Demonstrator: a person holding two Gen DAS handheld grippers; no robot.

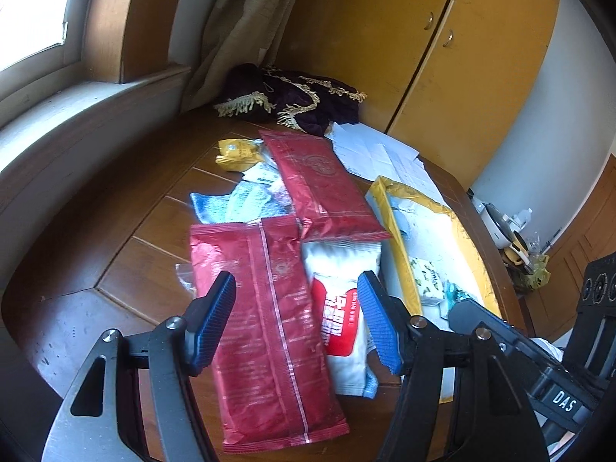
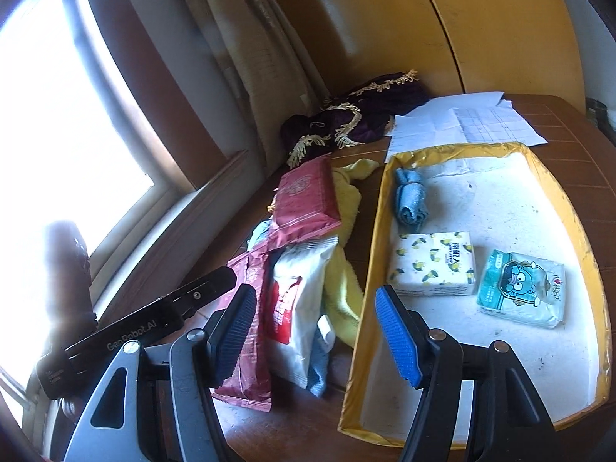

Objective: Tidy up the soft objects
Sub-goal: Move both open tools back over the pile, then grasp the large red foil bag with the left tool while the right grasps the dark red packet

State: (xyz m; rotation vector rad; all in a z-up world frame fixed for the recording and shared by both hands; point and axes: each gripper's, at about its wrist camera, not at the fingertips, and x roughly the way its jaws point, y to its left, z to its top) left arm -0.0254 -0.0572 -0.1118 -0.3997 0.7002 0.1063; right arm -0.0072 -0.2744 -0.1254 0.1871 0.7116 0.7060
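Observation:
A heap of soft packs lies on the wooden table. A long red pack (image 1: 265, 331) lies nearest, and my open left gripper (image 1: 298, 321) hovers over it with nothing held. A second red pack (image 1: 323, 181) lies behind, overlapping a white pack with a red label (image 1: 342, 308). My right gripper (image 2: 315, 333) is open above the white pack (image 2: 298, 308) and a yellow cloth (image 2: 342, 269). The yellow-rimmed tray (image 2: 369, 265) holds a rolled blue cloth (image 2: 412, 200), a lemon-print tissue pack (image 2: 435, 263) and a blue cartoon tissue pack (image 2: 521, 288).
A dark purple fringed cloth (image 1: 292, 96) and loose white papers (image 1: 381, 154) lie at the table's far side. A small yellow packet (image 1: 236, 154) and a blue-white cloth (image 1: 238, 204) sit behind the heap. A yellow cupboard (image 1: 442, 46) and a curtain (image 1: 246, 19) stand behind the table.

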